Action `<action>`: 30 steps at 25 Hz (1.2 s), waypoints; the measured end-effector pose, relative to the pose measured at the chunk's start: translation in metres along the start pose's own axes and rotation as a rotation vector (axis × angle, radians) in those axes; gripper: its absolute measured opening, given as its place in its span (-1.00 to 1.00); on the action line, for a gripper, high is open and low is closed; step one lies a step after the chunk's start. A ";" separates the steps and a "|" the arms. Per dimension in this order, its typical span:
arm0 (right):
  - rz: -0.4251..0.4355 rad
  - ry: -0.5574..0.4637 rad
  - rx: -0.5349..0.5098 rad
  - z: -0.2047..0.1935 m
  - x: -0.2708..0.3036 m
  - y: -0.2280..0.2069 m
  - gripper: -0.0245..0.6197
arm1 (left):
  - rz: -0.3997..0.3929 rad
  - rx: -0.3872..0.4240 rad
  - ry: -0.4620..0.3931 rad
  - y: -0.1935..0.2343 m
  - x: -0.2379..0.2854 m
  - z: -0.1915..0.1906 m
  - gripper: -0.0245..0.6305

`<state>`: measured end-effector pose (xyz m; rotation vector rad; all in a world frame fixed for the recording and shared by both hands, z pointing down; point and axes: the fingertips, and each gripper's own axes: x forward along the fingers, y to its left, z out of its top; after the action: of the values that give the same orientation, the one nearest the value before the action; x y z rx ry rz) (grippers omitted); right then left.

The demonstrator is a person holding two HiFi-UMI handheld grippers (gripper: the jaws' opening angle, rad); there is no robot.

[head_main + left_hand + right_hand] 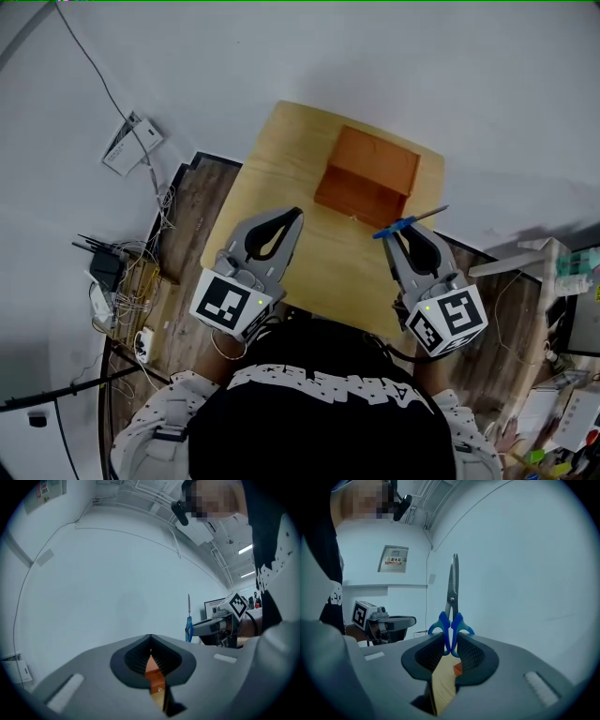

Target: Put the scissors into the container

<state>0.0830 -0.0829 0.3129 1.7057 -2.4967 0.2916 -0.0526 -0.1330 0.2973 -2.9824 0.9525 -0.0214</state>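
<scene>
Right gripper (pixel 404 232) — my jaws clamped on the blue handles of the scissors (pixel 452 616), blades closed and pointing out past the tips, held over the table's (pixel 272 164) right edge, near the container (pixel 367 175). Container: orange box, far end of table. Left gripper (pixel 294 216) — jaws together, nothing between them.

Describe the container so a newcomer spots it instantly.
Start at the pale wooden table mid-frame in the head view. On its far half sits the container, a rectangular box. Its darker reddish-brown colour separates it from the tabletop and the thin blue-handled scissors.
</scene>
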 end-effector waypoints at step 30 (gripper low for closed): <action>0.018 0.180 0.035 -0.071 0.082 -0.085 -0.62 | 0.036 0.018 0.124 0.040 0.063 -0.026 -0.93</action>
<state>0.1302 -0.1723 0.4061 1.5923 -2.3923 0.4712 -0.0245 -0.2024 0.3233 -2.9764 1.0118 -0.2161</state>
